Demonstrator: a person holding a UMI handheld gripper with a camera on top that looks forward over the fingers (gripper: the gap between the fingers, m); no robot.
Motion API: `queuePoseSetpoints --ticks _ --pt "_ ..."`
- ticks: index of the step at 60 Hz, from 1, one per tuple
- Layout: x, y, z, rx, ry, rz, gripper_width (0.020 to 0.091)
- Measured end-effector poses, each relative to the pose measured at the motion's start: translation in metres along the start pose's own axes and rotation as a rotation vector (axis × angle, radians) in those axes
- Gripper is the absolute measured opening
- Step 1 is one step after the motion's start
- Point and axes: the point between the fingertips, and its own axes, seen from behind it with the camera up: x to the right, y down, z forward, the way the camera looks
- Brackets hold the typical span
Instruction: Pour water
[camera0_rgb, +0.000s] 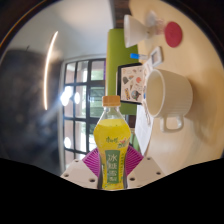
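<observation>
A yellow-green drink bottle with an orange cap and a green label stands upright between my fingers, and my gripper is shut on it, both magenta pads pressing its sides. The bottle is lifted off any surface. A white mug lies beyond and to the right of the bottle's cap, seen tilted, its mouth turned toward the bottle and its handle on the lower side. The mug rests on a white table that appears rotated in this view.
A pink round object sits on the white table beyond the mug. A green panel and some printed cards lie next to the mug. A dark-framed window and a grey wall stand behind the bottle.
</observation>
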Motion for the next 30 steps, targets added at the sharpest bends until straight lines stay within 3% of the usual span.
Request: queuePoseSetpoints --ticks 7,15,22,30 --pt "-0.014 -0.017 -0.005 0.052 -0.061 0.268 0.0278" --pt "-0.041 -0.013 -0.014 0.037 -0.158 0.499 0.0284" --pt "-0.037 -0.010 -0.036 0.076 -0.138 0.565 0.0284" --pt "-0.037 -0.001 -0.038 0.053 -0.139 0.583 0.0284"
